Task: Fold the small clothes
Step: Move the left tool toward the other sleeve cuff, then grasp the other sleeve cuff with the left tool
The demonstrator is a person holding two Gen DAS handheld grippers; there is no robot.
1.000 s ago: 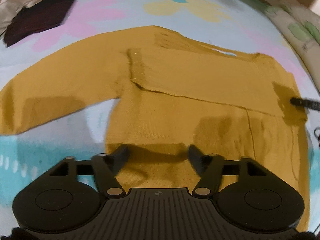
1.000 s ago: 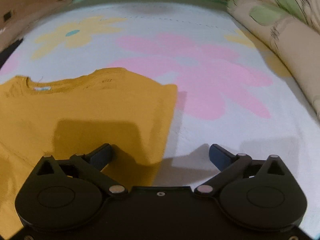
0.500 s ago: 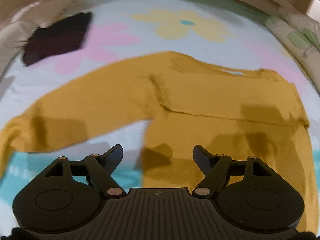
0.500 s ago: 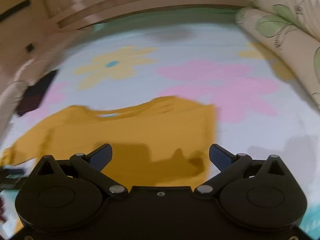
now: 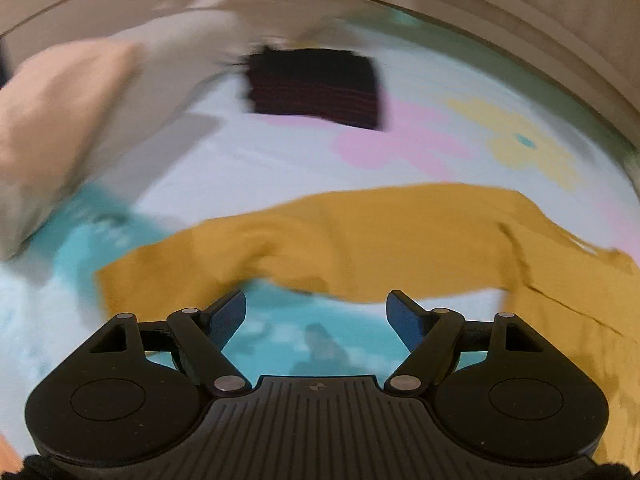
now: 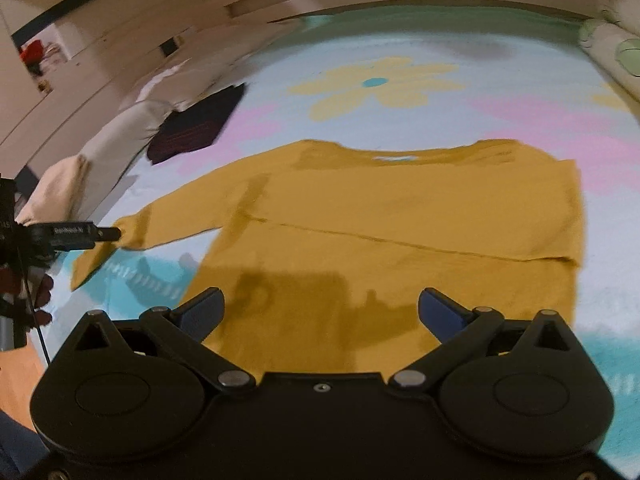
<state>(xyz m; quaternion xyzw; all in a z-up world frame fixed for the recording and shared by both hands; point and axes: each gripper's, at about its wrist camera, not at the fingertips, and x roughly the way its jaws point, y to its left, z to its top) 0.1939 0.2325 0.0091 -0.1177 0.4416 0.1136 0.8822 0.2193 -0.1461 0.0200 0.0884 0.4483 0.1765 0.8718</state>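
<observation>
Mustard-yellow knit sweater (image 6: 400, 216) lies flat on the pale flower-print bedsheet (image 6: 440, 120), filling the middle of the right wrist view, neckline toward the top. One sleeve is folded across the chest; the other stretches out to the left of the frame. Right gripper (image 6: 320, 312) hangs over the sweater's lower hem, blue-padded jaws spread wide, nothing between them. At the left edge of that view the left gripper (image 6: 108, 234) shows as a dark finger tip right by the outstretched cuff; contact can't be made out. Over to the left wrist view, blurred: left gripper (image 5: 316, 308) jaws wide apart and empty, teal sheet showing between them, the yellow sleeve (image 5: 320, 248) lying just beyond the tips. Folded dark striped garment (image 5: 316, 88) sits at the upper centre, well apart from the sweater. Cream pillow (image 5: 60, 120) fills the upper left.
</observation>
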